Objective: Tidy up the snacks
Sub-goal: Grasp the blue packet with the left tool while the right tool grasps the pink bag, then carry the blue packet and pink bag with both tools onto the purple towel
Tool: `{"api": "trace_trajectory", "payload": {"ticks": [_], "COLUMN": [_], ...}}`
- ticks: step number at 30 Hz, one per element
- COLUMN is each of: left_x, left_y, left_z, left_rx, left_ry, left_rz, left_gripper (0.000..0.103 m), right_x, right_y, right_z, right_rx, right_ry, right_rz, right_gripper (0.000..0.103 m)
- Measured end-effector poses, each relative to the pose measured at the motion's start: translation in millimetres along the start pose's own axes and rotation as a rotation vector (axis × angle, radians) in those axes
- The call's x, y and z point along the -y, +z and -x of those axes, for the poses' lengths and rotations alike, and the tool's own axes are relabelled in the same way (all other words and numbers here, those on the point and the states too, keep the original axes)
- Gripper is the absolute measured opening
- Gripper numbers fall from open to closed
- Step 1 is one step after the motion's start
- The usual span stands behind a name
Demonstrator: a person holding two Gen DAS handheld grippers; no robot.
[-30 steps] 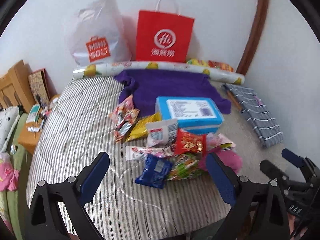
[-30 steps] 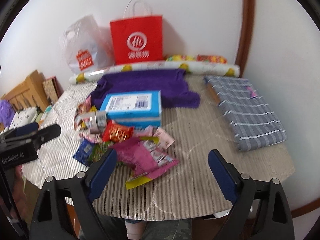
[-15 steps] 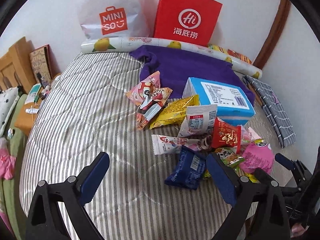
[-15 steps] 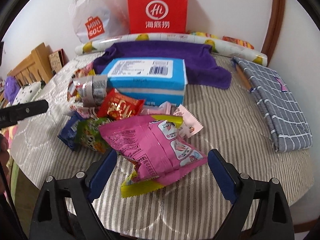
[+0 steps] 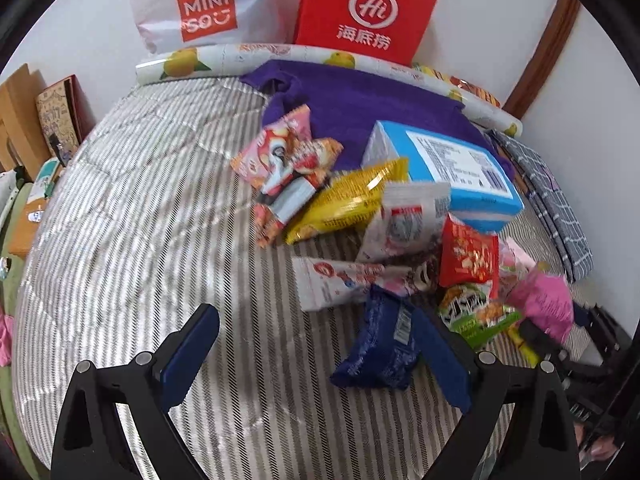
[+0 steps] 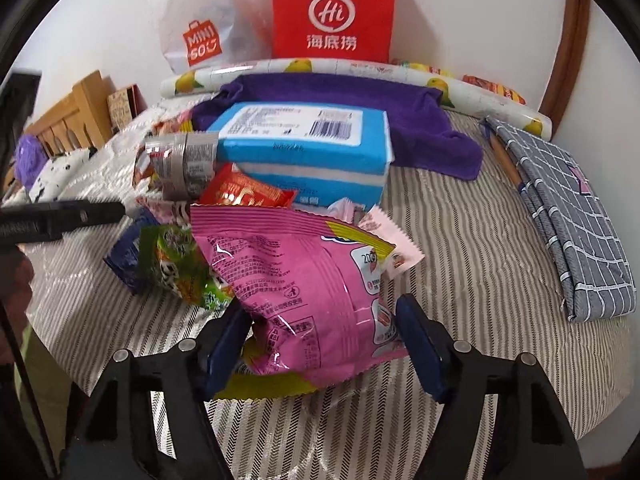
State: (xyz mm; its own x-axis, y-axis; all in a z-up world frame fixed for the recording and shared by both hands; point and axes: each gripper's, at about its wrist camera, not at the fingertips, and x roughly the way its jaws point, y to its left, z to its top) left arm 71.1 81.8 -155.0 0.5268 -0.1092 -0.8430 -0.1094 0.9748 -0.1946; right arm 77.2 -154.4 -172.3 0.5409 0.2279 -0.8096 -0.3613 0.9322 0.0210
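Note:
A heap of snack packets lies on the striped table cover (image 5: 132, 240). A pink snack bag (image 6: 304, 280) stands between the fingers of my right gripper (image 6: 322, 308). Its jaws are closing and both pads touch the bag's sides. My left gripper (image 5: 312, 316) is open low over the cover. A dark blue packet (image 5: 380, 344) lies just inside its right finger, untouched. Behind it are a white packet (image 5: 340, 284), a red packet (image 5: 468, 256), a yellow packet (image 5: 352, 200) and a green packet (image 6: 180, 272).
A light blue box (image 6: 304, 148) sits behind the heap on a purple towel (image 6: 432, 132). A red paper bag (image 6: 332, 12), a white plastic bag (image 6: 200, 28) and a printed roll (image 6: 280, 68) line the wall. A grey checked cloth (image 6: 568, 220) lies right.
Both grippers sank toward the table and tipped further down. The right gripper's jaws narrowed around the pink bag. The left gripper came closer to the dark blue packet, jaws still wide.

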Motion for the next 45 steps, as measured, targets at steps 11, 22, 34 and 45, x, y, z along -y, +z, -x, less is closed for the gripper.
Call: {"api": "trace_trajectory", "payload": {"ticks": [11, 22, 34, 45], "left_x": [31, 52, 47, 66], "left_y": [-16, -23, -5, 38], "left_z": [-11, -14, 41, 71], "left_rx": [-0.028, -0.034, 0.05, 0.109], "left_ry": [0.0, 0.096, 0.056, -0.05], "left_rz": [-0.148, -0.27, -0.237, -0.219], "left_gripper": [0.089, 0.042, 0.041, 0.041], "right_x": [22, 28, 13, -1], "right_y": [-1, -1, 35, 71], "right_z": [8, 24, 55, 78], "right_rx": [0.024, 0.039, 0.09, 0.143], "right_ry": [-0.029, -0.075, -0.064, -0.034], "right_rz": [-0.083, -0.085, -0.091, -0.069], "right_gripper": [0.07, 0.069, 0.066, 0.065]}}
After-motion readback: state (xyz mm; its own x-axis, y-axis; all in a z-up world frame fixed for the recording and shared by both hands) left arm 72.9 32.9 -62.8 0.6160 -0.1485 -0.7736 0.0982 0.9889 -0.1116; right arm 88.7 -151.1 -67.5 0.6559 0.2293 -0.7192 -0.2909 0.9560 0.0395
